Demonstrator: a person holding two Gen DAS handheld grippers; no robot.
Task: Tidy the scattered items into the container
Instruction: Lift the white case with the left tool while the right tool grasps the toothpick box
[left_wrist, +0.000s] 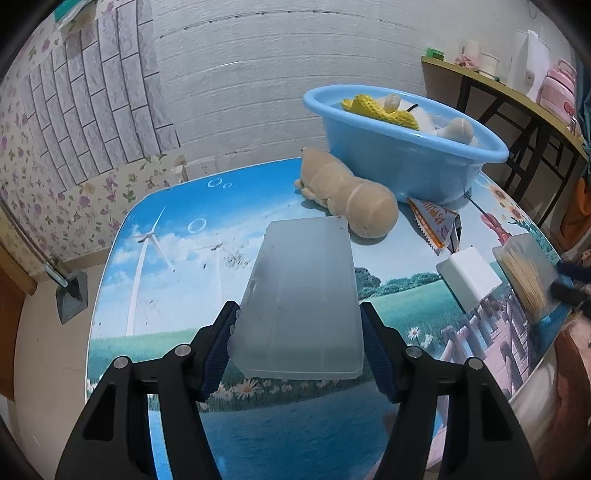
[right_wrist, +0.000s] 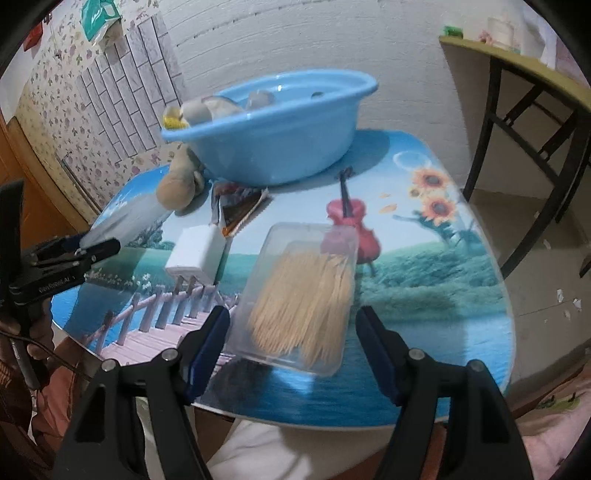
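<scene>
A blue basin (left_wrist: 402, 162) (right_wrist: 273, 140) stands at the table's far side and holds a yellow cloth (left_wrist: 380, 109) and pale toys. My left gripper (left_wrist: 297, 350) is shut on a frosted plastic case (left_wrist: 301, 299), its pads pressing both long sides. My right gripper (right_wrist: 291, 343) is open, its fingers either side of a clear toothpick box (right_wrist: 303, 291), not touching it. A beige plush toy (left_wrist: 347, 195) (right_wrist: 179, 184), a snack packet (left_wrist: 434, 221) (right_wrist: 240, 206) and a white charger (left_wrist: 467, 278) (right_wrist: 197, 254) lie on the table.
The table (left_wrist: 177, 236) (right_wrist: 436, 295) has a printed landscape top with rounded edges. A yellow side table (left_wrist: 509, 96) with dark legs stands at the right, holding cups and a pink pot. A dustpan (left_wrist: 70, 291) leans on the floor at left.
</scene>
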